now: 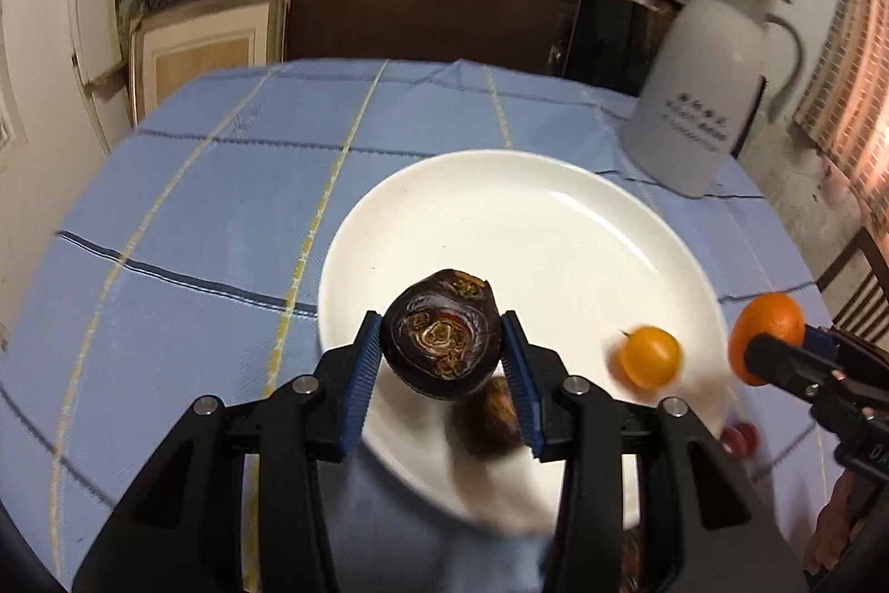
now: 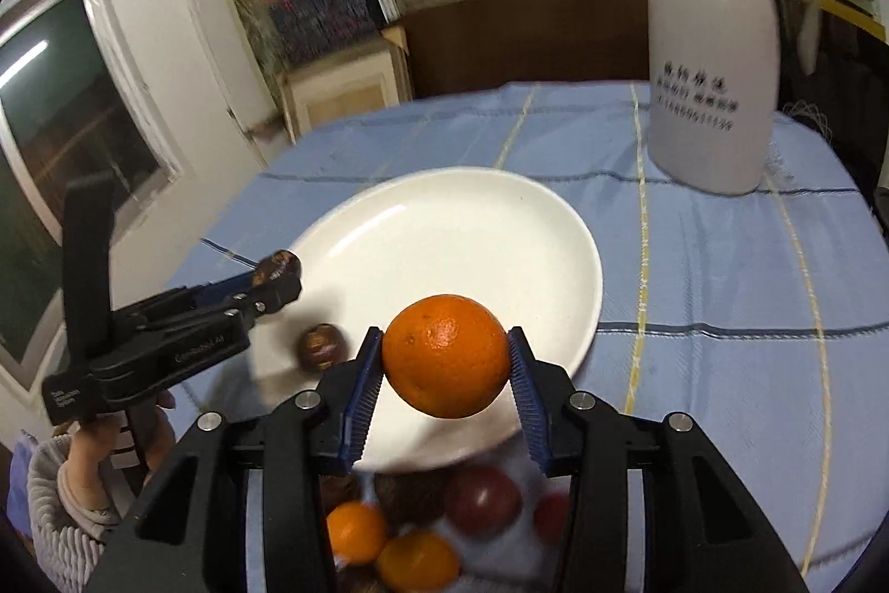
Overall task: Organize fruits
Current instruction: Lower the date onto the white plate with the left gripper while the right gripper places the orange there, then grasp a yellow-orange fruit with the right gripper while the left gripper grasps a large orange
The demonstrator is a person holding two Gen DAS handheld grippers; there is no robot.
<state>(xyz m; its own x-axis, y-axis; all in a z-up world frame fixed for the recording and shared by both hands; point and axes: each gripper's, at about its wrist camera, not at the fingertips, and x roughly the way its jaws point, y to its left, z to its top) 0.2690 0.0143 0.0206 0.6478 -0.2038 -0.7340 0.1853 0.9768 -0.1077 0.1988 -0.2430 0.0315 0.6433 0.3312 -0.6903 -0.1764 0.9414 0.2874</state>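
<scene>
Left gripper (image 1: pixel 441 357) clamped on a dark purple-brown fruit (image 1: pixel 440 334), wrinkled, swirled at its end, held over the near rim of the white plate (image 1: pixel 517 226). Right gripper (image 2: pixel 444 357) gripping a round, dimpled orange (image 2: pixel 446 354) above the plate's near edge.

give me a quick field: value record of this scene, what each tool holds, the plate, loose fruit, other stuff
left tool: shut on dark brown fruit, held over the plate's near edge
right tool: shut on orange, held over the plate's near rim
plate: white, middle bare, on blue checked tablecloth
loose fruit: small oranges and dark red ones near the plate, blurred
other: white jug beyond the plate
</scene>
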